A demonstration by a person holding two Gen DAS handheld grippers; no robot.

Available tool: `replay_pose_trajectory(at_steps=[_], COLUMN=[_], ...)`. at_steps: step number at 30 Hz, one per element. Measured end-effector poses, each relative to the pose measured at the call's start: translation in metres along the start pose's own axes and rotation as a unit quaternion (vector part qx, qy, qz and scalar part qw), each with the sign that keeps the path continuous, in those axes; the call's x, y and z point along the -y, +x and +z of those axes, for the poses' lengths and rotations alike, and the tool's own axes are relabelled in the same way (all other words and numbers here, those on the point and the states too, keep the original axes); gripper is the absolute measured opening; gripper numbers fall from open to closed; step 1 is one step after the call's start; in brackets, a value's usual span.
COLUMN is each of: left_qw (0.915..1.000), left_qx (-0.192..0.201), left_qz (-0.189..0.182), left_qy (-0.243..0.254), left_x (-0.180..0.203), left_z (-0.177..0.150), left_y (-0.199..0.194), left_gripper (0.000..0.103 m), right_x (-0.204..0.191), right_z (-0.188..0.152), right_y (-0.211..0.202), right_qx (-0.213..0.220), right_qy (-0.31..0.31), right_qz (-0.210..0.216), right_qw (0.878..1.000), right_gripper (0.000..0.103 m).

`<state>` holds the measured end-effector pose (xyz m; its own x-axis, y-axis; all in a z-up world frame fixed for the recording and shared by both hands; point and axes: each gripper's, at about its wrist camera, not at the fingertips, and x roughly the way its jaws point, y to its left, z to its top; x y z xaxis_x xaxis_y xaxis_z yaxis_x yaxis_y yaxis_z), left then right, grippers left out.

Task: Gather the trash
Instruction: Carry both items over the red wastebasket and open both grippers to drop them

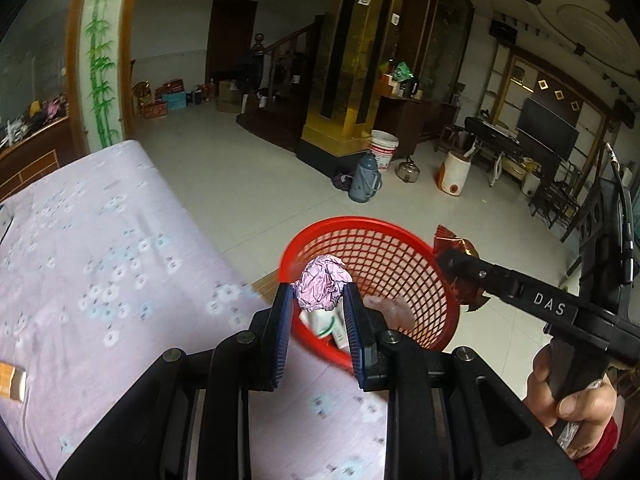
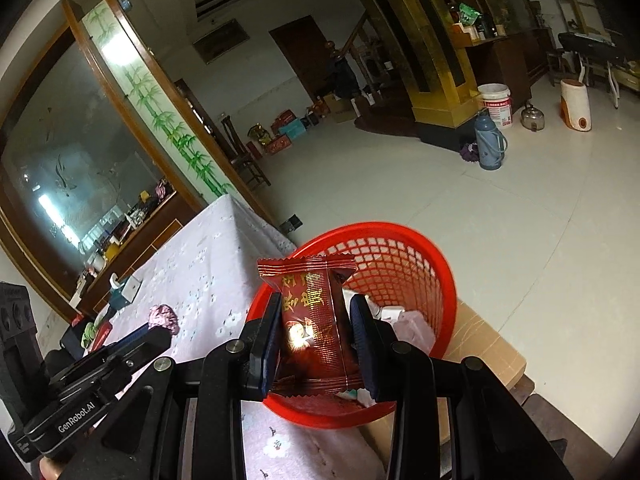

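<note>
Both grippers (image 1: 316, 300) (image 2: 316, 320) above basket (image 1: 400, 236) rim.

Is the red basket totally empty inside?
No, the red plastic mesh basket already has white and pale scraps lying at its bottom, seen in the right wrist view.

A blue thermos (image 1: 365, 178) stands on the floor (image 1: 240, 184) beside a white bucket (image 1: 384, 149) — a kettle (image 1: 408, 171) just right of them.

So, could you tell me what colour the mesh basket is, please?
Bright red basket, clearest in the right wrist view.
</note>
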<state>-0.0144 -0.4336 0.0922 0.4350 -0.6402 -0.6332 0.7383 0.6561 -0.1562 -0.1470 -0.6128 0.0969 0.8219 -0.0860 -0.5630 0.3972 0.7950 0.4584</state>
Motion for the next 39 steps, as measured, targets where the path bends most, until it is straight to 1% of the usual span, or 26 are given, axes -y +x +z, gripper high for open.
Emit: replay_pose_trajectory(at_steps=[8,18,25,39], left_qw=[0.9995,0.9979,0.9969,0.9972], left_qx=[-0.004,-0.008,-0.009,-0.015], left_qz=[0.013,0.037,0.045,0.043], left_qy=[0.028,0.053,0.064,0.059], left_x=[0.028,0.046,0.052,0.049], left_z=[0.004,0.001,-0.001,-0.002], left_y=[0.024,0.053,0.065,0.078], left_gripper=[0.025,0.024,0.025,0.025], right_x=[0.009,0.020,0.019,0.015], right_z=[0.004,0.008,0.010,0.013], right_y=[0.000,0.009,0.020,0.037], right_qx=[0.002,-0.005,-0.012,-0.023], right_qy=[0.003,0.007,0.007,0.004], right_qz=[-0.005,-0.013,-0.016,-0.023], right_qw=[1.000,1.000,1.000,0.999], right_gripper=[0.036,0.037,0.037,0.037])
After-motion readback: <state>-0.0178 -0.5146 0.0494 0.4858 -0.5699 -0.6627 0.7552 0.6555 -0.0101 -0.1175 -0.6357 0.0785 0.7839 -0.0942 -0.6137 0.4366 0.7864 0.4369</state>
